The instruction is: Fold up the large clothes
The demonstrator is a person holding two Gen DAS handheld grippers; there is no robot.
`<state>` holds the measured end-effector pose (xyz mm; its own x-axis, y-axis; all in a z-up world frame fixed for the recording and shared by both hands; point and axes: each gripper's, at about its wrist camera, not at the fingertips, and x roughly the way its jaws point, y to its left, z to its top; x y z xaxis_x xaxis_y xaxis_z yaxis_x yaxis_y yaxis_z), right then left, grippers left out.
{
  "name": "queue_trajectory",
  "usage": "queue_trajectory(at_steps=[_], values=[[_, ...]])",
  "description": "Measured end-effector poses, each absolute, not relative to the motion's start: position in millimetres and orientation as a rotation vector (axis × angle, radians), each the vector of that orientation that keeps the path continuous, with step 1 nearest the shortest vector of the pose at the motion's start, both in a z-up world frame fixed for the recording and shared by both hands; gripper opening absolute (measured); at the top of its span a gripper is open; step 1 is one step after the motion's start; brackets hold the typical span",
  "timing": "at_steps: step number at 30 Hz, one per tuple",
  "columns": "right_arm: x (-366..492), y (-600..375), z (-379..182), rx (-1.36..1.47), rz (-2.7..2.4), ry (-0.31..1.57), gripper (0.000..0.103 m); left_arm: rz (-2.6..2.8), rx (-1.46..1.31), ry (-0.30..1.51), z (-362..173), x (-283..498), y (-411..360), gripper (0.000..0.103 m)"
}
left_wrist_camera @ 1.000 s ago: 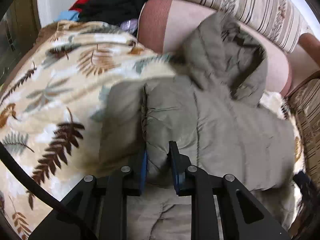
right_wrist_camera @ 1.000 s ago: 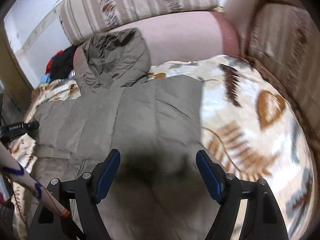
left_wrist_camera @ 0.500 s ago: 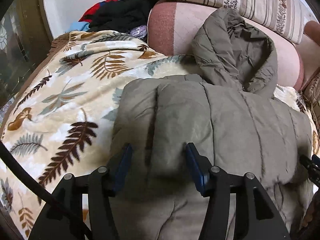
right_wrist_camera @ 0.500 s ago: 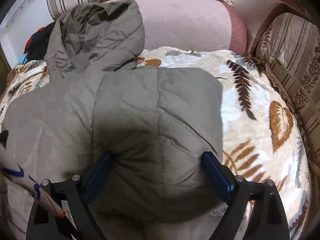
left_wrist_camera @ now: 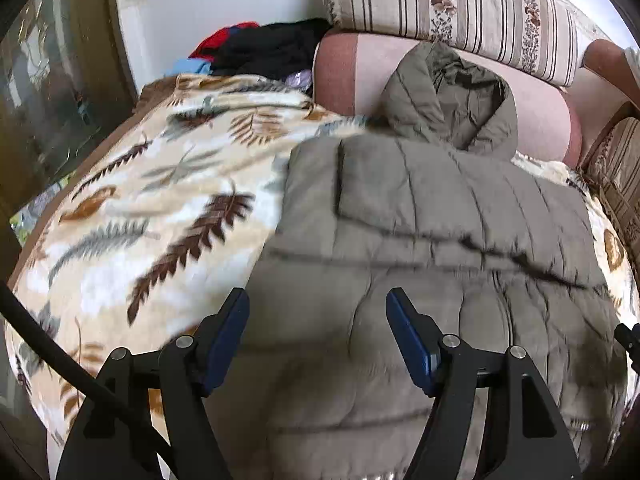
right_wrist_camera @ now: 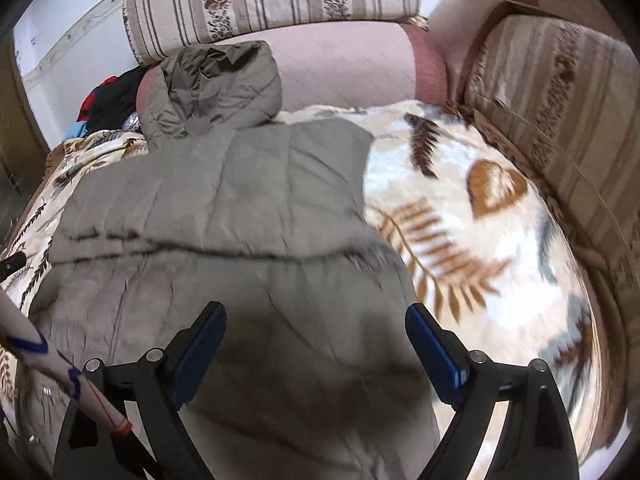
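An olive quilted hooded jacket (left_wrist_camera: 432,216) lies flat on a leaf-patterned blanket (left_wrist_camera: 152,216), with both sleeves folded across its body and its hood (left_wrist_camera: 452,96) resting against the pink bolster. It also shows in the right wrist view (right_wrist_camera: 240,208). My left gripper (left_wrist_camera: 318,332) is open and empty above the jacket's lower left part. My right gripper (right_wrist_camera: 316,352) is open and empty above the jacket's lower right part.
A pink bolster (right_wrist_camera: 344,68) and striped cushions (left_wrist_camera: 460,8) line the back. A striped armrest (right_wrist_camera: 560,112) stands at the right. A pile of dark and red clothes (left_wrist_camera: 264,48) lies at the back left. The blanket (right_wrist_camera: 480,232) shows to the jacket's right.
My left gripper let go of the folded sleeve and opened wide. Both grippers drew back toward the jacket's hem, and the sleeves now lie folded across the body.
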<state>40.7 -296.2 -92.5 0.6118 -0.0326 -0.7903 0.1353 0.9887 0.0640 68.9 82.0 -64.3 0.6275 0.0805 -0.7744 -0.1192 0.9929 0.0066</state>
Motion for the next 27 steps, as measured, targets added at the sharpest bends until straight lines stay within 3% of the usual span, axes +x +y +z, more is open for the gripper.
queue_trajectory(at_steps=[18, 27], values=[[-7, -311, -115, 0.169, -0.149, 0.966, 0.094, 0.188, -0.116, 0.945, -96, 16, 112, 0.07], [3, -280, -86, 0.132, -0.077, 0.925, 0.094, 0.165, -0.113, 0.904, -82, 22, 109, 0.071]])
